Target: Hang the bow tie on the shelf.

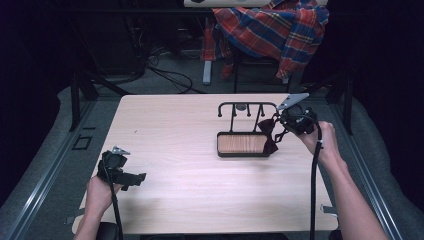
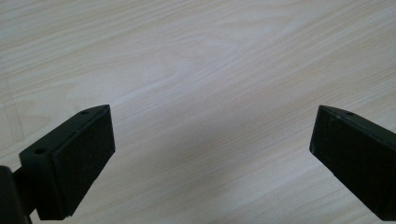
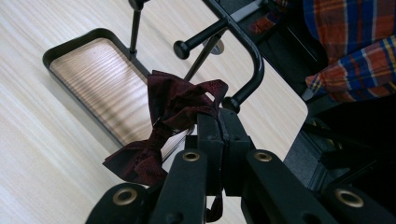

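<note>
A dark red bow tie [image 1: 268, 134] [image 3: 173, 106] hangs in the air beside the black metal rack [image 1: 247, 106], over the right end of its wood-bottomed tray [image 1: 243, 145] [image 3: 93, 70]. My right gripper [image 1: 280, 122] [image 3: 218, 116] is shut on the bow tie's band, with both jaws pressed together and the cloth drooping below them. The rack's curved bar with knobbed pegs [image 3: 196, 39] stands just past the jaws. My left gripper [image 1: 135, 178] [image 2: 212, 140] rests low at the table's near left, jaws wide apart over bare wood, holding nothing.
The light wooden table [image 1: 190, 165] has room across its middle and front. A chair draped with a red and blue plaid shirt [image 1: 272, 27] stands behind the far edge, with cables on the floor [image 1: 170, 75].
</note>
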Demonstrator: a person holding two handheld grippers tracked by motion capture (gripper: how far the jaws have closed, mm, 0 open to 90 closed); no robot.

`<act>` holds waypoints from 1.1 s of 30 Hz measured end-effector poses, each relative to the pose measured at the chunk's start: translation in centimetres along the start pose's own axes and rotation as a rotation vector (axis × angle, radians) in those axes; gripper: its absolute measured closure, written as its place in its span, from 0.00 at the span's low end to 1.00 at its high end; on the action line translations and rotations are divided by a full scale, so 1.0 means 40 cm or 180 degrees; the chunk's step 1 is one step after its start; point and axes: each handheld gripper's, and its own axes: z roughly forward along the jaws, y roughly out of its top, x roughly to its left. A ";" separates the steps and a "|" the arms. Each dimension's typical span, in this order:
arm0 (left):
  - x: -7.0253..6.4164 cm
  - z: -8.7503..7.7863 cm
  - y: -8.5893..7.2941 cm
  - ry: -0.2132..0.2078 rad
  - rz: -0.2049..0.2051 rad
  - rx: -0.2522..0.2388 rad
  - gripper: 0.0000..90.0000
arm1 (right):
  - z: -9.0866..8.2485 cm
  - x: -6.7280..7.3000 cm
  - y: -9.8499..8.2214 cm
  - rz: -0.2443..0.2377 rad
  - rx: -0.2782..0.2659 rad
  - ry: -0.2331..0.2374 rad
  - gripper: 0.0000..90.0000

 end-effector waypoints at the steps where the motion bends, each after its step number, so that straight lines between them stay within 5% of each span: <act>1: 0.000 0.000 0.000 -0.0002 0.0005 0.0007 0.00 | 0.002 -0.003 0.003 -0.0014 0.0014 -0.0013 0.99; 16: 0.000 -0.003 0.000 0.0017 0.0000 -0.0018 0.00 | 0.033 -0.044 0.019 0.0042 -0.0009 -0.0051 0.99; 33: -0.004 0.000 0.003 0.0009 0.0032 -0.0002 0.00 | 0.072 -0.073 0.052 -0.0093 0.0001 -0.0006 0.99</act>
